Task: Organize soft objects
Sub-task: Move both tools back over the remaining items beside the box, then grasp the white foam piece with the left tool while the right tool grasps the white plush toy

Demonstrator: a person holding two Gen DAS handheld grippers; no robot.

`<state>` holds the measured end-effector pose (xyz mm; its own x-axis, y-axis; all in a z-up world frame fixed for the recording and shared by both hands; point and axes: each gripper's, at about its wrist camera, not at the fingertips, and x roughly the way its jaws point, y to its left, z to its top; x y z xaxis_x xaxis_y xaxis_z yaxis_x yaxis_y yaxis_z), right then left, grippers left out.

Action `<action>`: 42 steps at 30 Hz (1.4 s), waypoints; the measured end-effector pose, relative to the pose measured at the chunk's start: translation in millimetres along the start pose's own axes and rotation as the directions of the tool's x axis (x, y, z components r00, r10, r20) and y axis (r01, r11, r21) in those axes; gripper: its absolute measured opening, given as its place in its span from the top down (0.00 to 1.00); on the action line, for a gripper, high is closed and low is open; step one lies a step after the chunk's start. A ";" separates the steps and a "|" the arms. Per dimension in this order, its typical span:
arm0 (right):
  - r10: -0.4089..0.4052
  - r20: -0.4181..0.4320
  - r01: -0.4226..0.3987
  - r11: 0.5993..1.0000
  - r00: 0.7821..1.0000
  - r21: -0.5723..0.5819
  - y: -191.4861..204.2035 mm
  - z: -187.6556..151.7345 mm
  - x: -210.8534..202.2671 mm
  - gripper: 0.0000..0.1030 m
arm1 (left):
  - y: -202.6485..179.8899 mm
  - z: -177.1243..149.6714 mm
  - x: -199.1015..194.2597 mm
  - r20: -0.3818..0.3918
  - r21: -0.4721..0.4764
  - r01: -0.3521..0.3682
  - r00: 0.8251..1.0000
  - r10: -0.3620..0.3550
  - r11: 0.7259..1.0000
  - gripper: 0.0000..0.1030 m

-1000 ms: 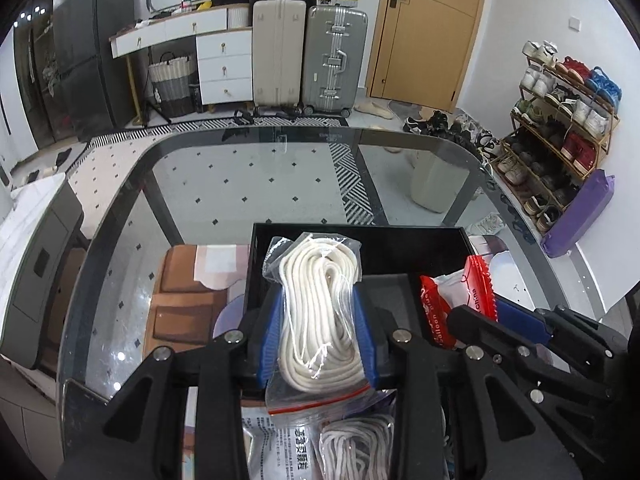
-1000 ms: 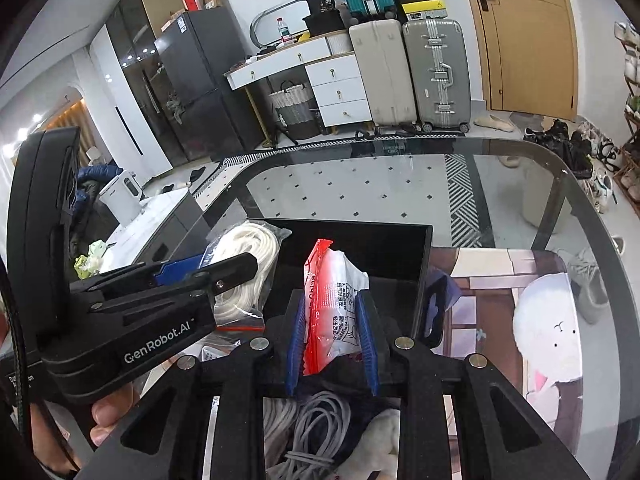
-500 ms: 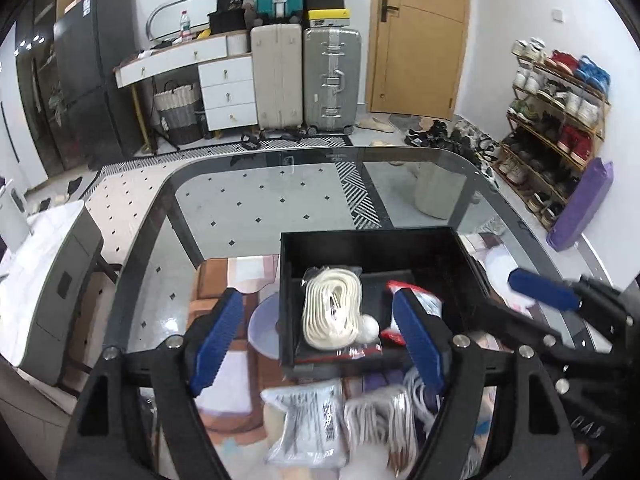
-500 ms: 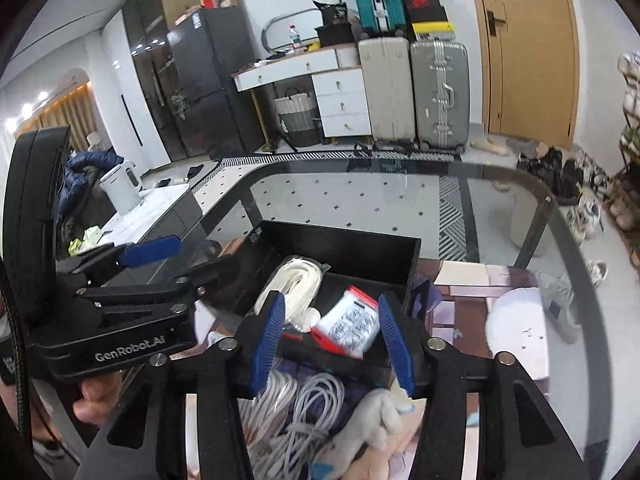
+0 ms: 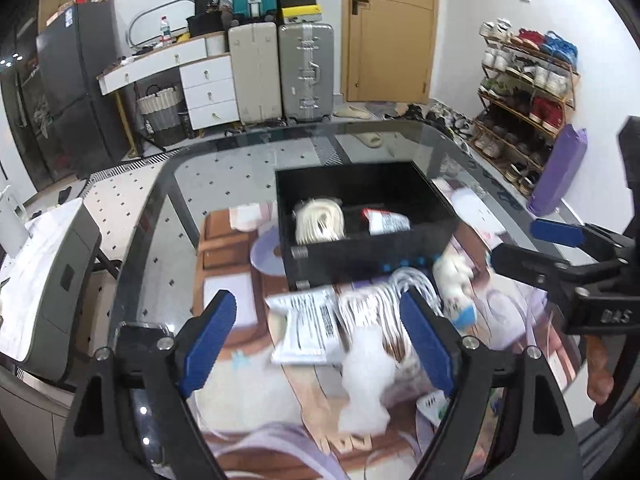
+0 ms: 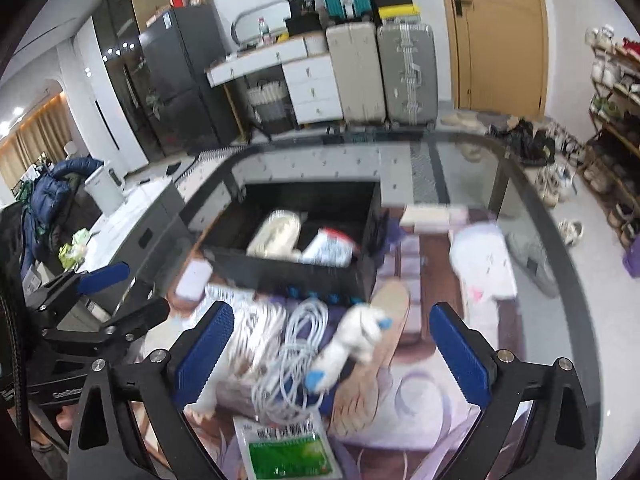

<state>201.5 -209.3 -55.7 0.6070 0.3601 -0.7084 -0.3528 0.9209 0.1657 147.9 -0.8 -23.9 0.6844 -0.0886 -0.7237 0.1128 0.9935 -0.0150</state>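
Observation:
A black box (image 5: pixel 360 258) stands on the glass table. In it lie a bag of white rope (image 5: pixel 320 220) and a red-and-white packet (image 5: pixel 386 221), side by side; both also show in the right wrist view, rope bag (image 6: pixel 276 232) and packet (image 6: pixel 328 249). My left gripper (image 5: pixel 317 300) hovers in front of the box, its jaws opening and gripping nothing. My right gripper (image 6: pixel 331 312) does the same, jaws opening wide. Below them lies a pile: a white printed packet (image 5: pixel 308 328), a white cable (image 6: pixel 292 352), a white plush toy (image 6: pixel 352 336) and a green packet (image 6: pixel 284 452).
A printed mat (image 5: pixel 256 392) covers the near part of the glass table (image 5: pixel 192 184). Beyond the table are two suitcases (image 5: pixel 280 72), a white drawer unit (image 5: pixel 208 92), a door (image 5: pixel 388 28) and a shoe rack (image 5: pixel 524 92). A grey cabinet (image 5: pixel 52 288) stands at the left.
Both grippers let go: the rope bag and the red-and-white packet now lie in the box. Both have pulled back from the box and their jaws have spread.

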 end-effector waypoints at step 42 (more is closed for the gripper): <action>0.056 -0.202 -0.076 0.993 0.978 -0.094 0.2 -17.0 42.3 0.86 | -17.0 -41.6 36.1 -0.188 0.098 -0.003 0.982 0.021 0.995 0.74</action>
<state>215.0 -196.4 -97.3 0.4305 0.3733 -0.8218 -0.4635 0.8727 0.1536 140.8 -17.9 -78.4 0.5393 -0.0525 -0.8405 0.1806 0.9820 0.0545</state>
